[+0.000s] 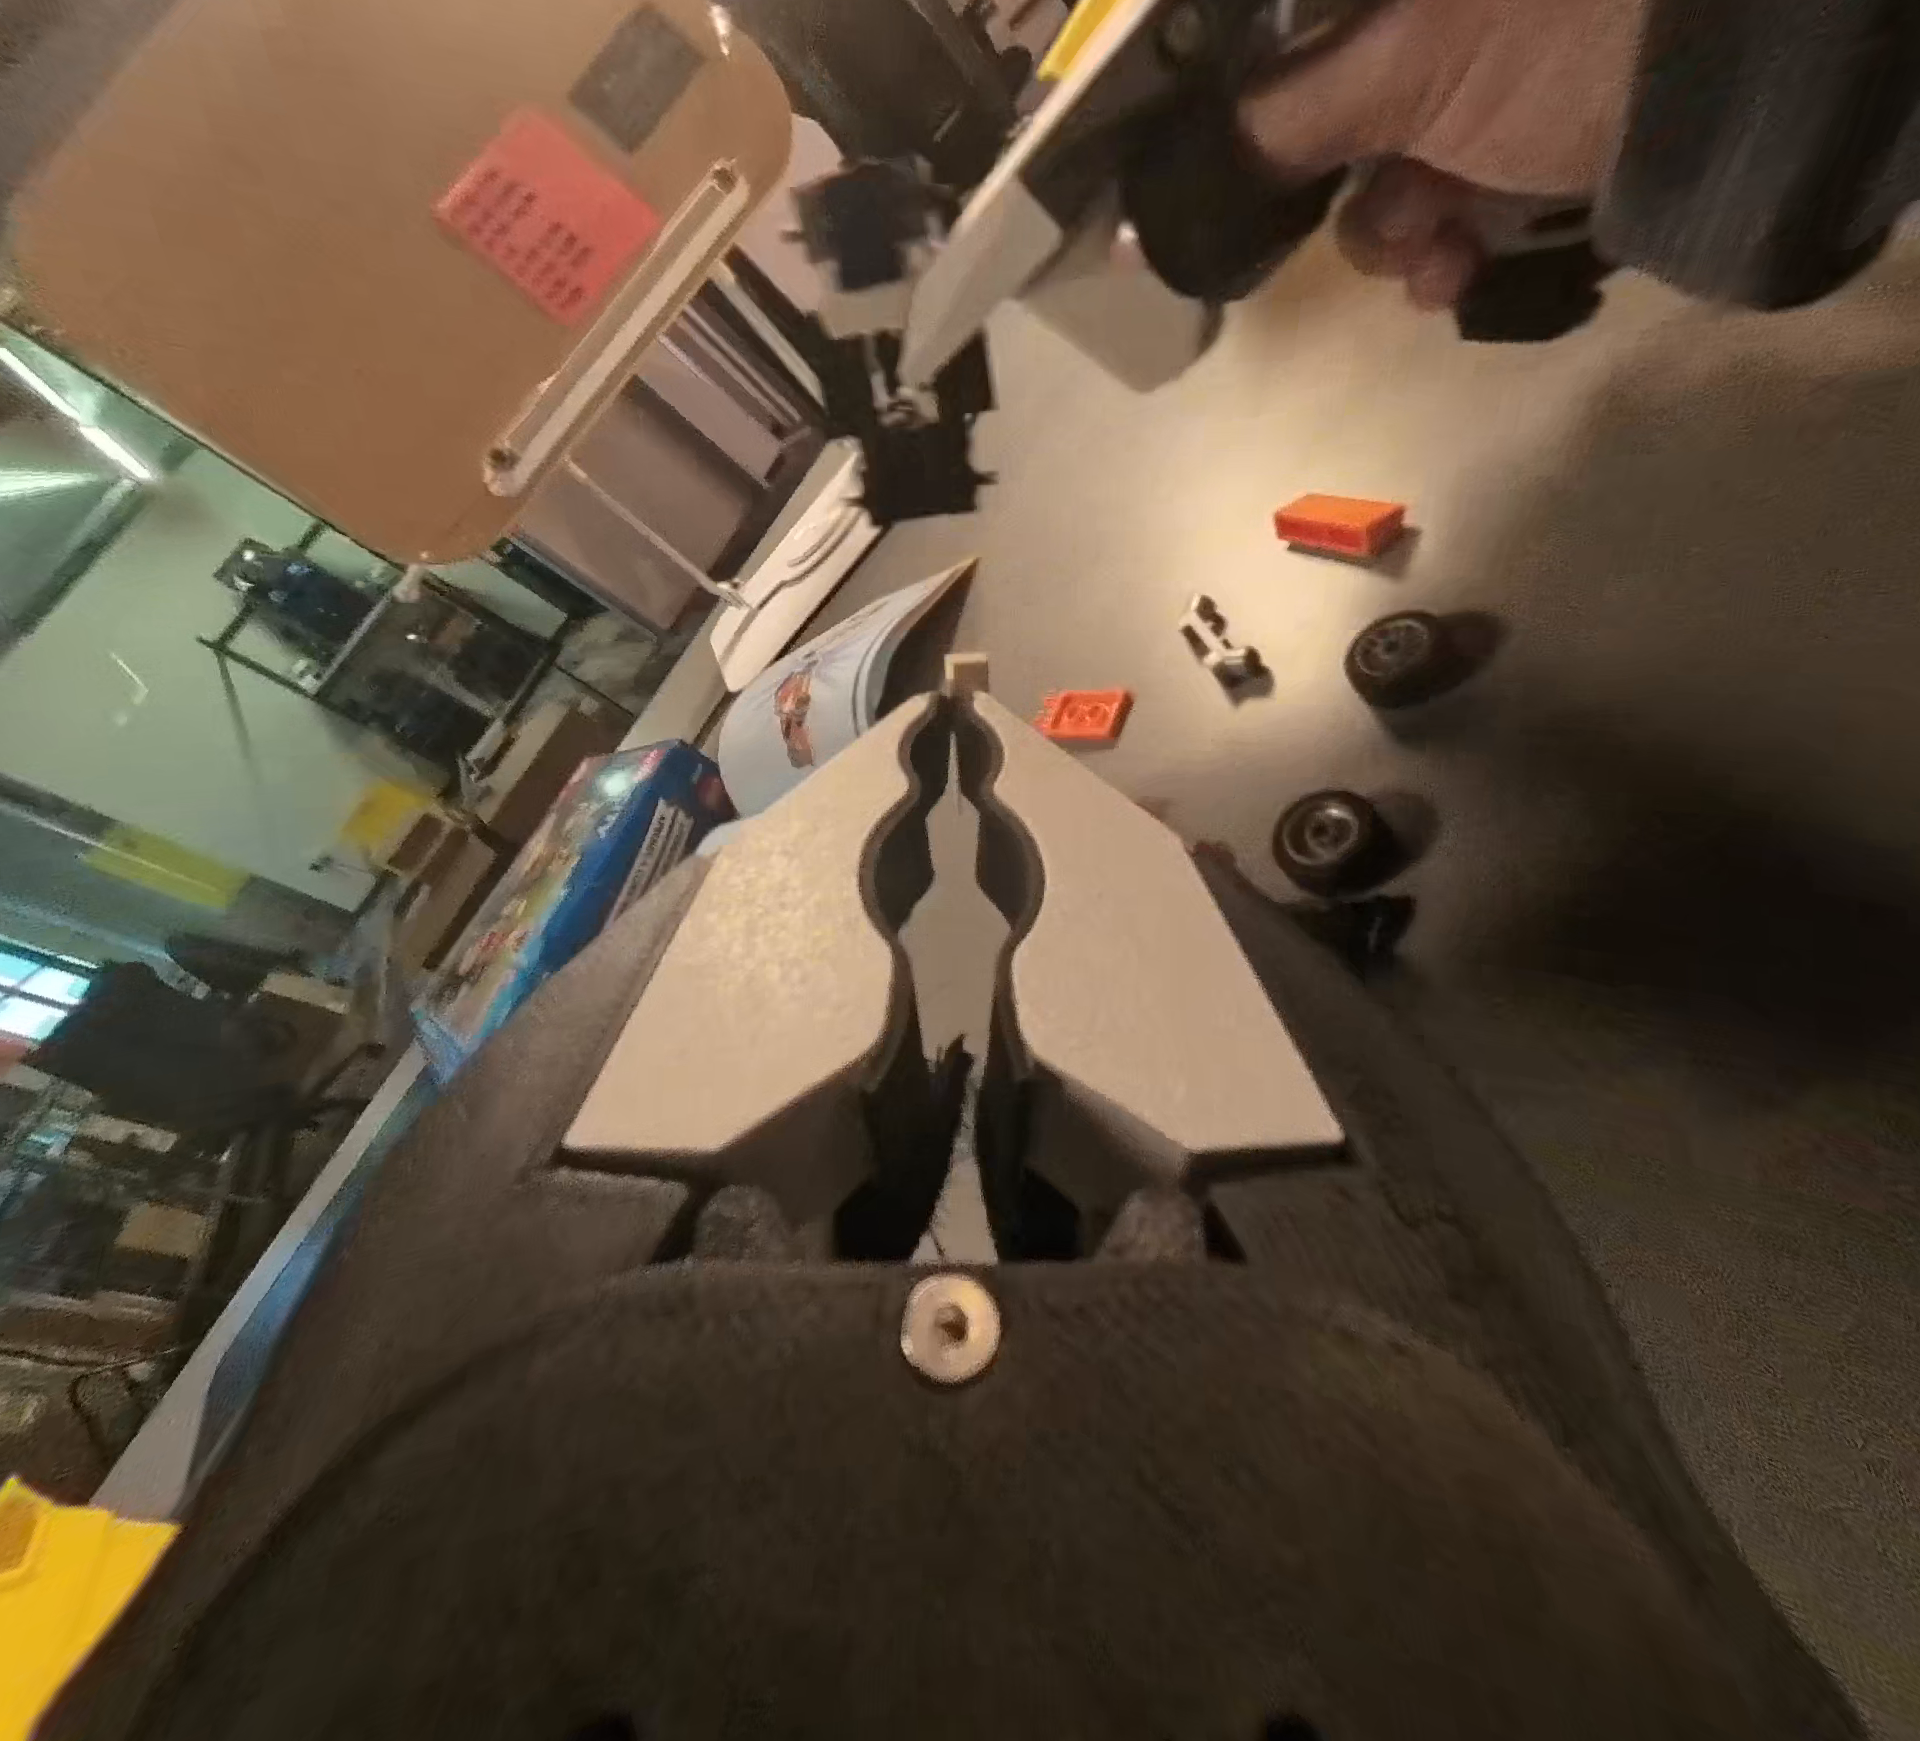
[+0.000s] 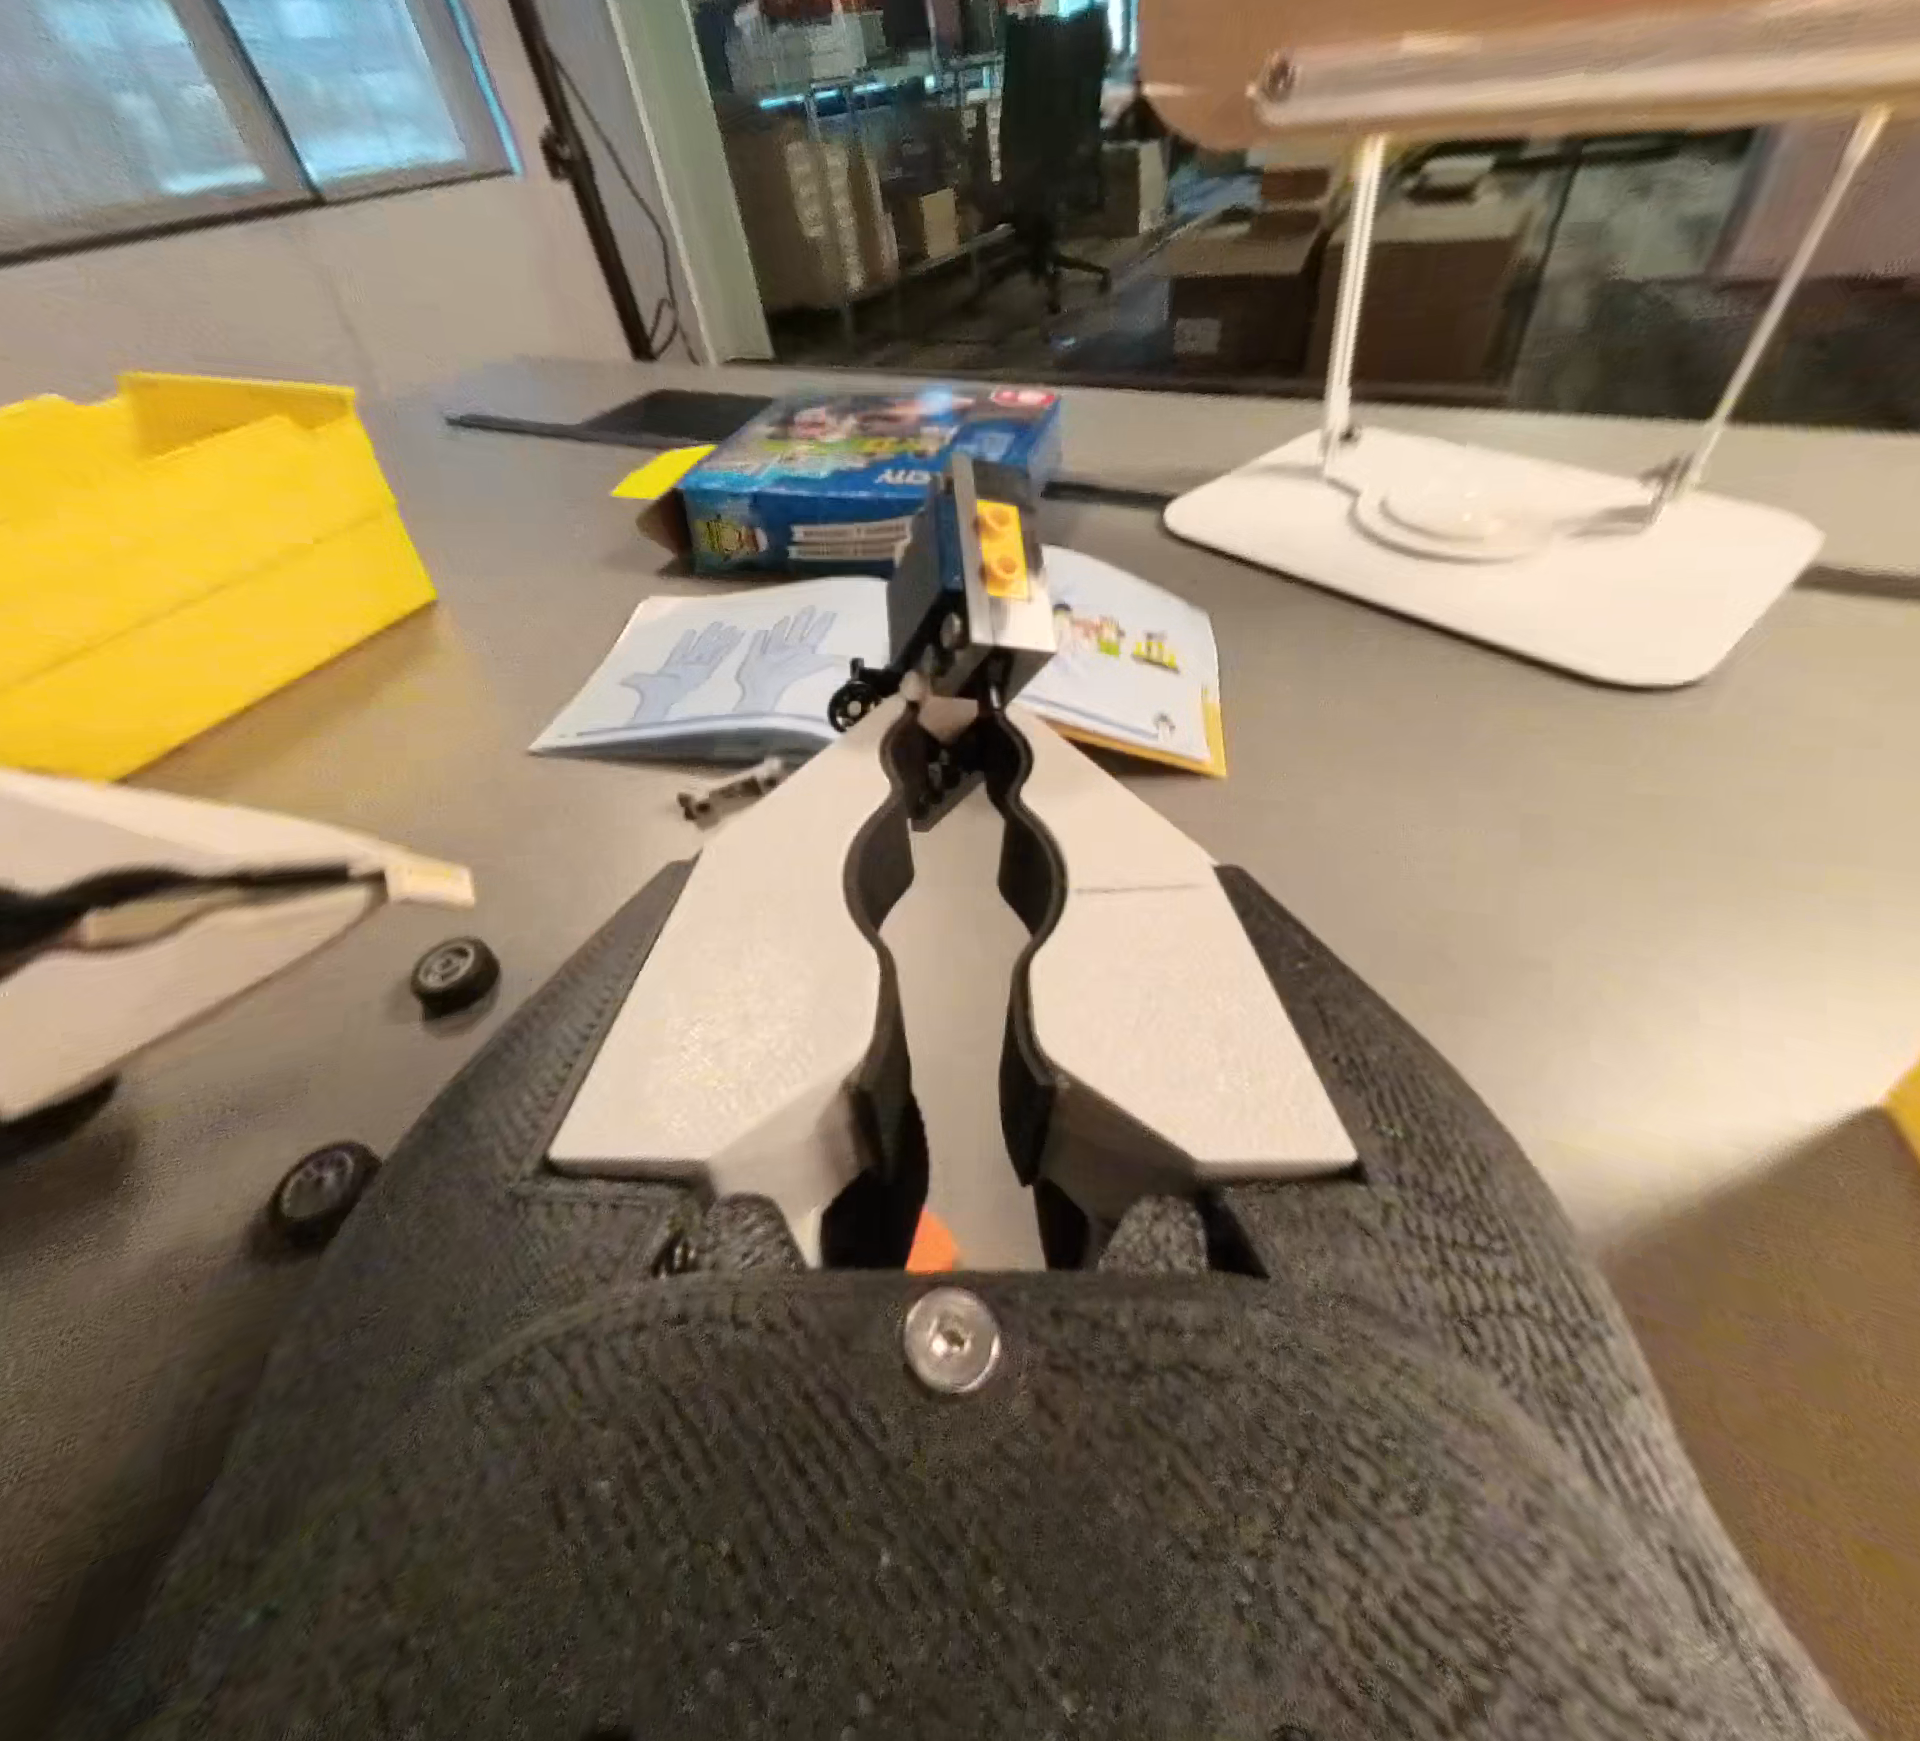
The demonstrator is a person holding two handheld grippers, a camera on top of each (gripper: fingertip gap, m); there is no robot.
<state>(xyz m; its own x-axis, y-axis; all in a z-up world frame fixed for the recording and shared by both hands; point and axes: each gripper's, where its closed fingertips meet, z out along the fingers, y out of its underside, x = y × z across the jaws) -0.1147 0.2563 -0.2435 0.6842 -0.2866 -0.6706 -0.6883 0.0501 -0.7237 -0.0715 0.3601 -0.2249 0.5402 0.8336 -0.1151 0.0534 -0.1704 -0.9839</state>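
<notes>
My left gripper [image 1: 951, 704] is shut on a small white brick piece [image 1: 964, 675] that sticks out past its tips. It also shows in the right wrist view [image 2: 426, 883], held above the grey table [image 2: 1455, 860]. My right gripper [image 2: 951, 704] is shut on a black and grey brick assembly [image 2: 935, 590] with a yellow-orange brick [image 2: 1003, 543] on its side, held upright above an open booklet [image 2: 727, 663]. In the left wrist view the right gripper [image 1: 935, 330] is at the upper right, in a person's hand [image 1: 1455, 81].
On the table lie an orange brick [image 1: 1340, 525], an orange flat plate [image 1: 1088, 715], a small white part [image 1: 1226, 642] and two black wheels [image 1: 1397, 657] [image 1: 1335, 844]. A grey axle part [image 2: 732, 782], a blue box [image 2: 862, 486], a yellow bin [image 2: 187, 548] and a white stand base [image 2: 1507, 548] are around. Spacing between my two grippers at the tips: around 12 centimetres.
</notes>
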